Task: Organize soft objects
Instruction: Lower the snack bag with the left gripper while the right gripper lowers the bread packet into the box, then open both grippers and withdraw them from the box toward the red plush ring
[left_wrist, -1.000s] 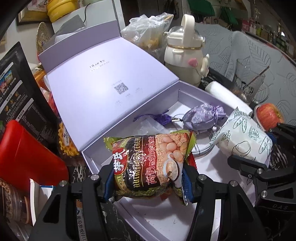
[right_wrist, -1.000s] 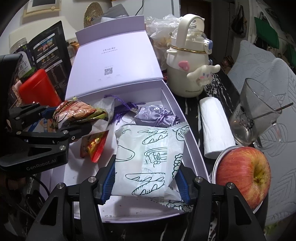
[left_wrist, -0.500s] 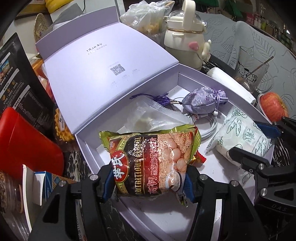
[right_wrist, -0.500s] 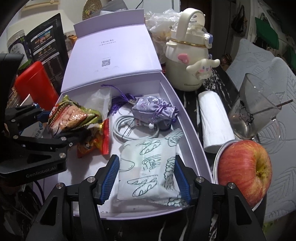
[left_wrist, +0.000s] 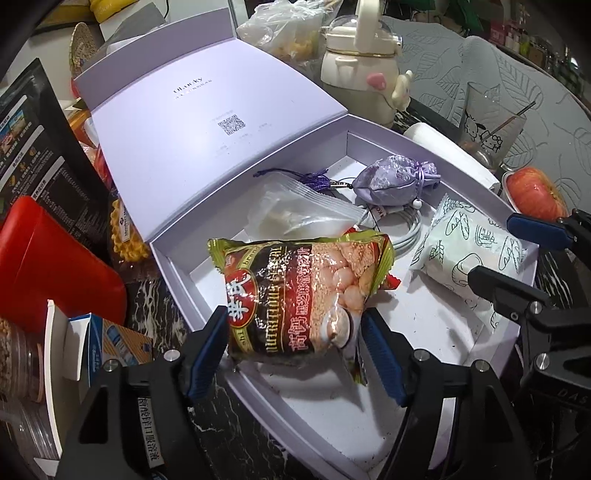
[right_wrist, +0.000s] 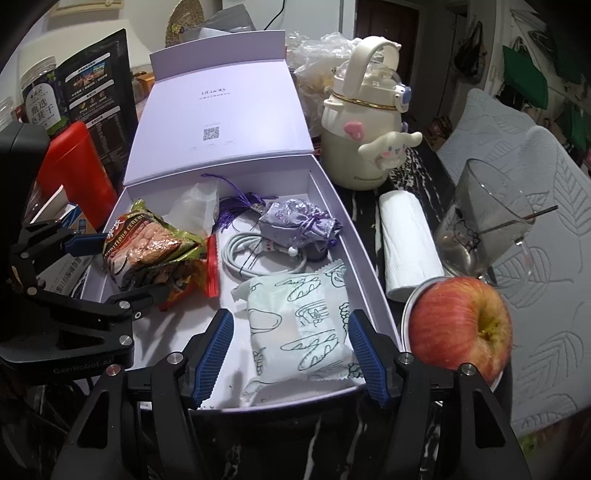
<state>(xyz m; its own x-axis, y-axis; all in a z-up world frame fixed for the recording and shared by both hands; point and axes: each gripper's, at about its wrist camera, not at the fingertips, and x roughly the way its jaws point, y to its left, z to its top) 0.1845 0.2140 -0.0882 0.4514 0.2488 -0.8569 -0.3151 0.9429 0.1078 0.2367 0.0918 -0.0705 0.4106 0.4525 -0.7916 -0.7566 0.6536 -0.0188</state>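
Both packets over the open lavender gift box (right_wrist: 369, 258), jaws spread at each.

Left gripper (left_wrist: 295, 354) straddles the green-and-brown cereal snack bag (left_wrist: 306, 291), long axis running away from the fingers, pads barely touching; right gripper (right_wrist: 291, 350) brackets the white bread-print pouch (right_wrist: 299, 325) lying flat inside the near right corner, gaps both sides.
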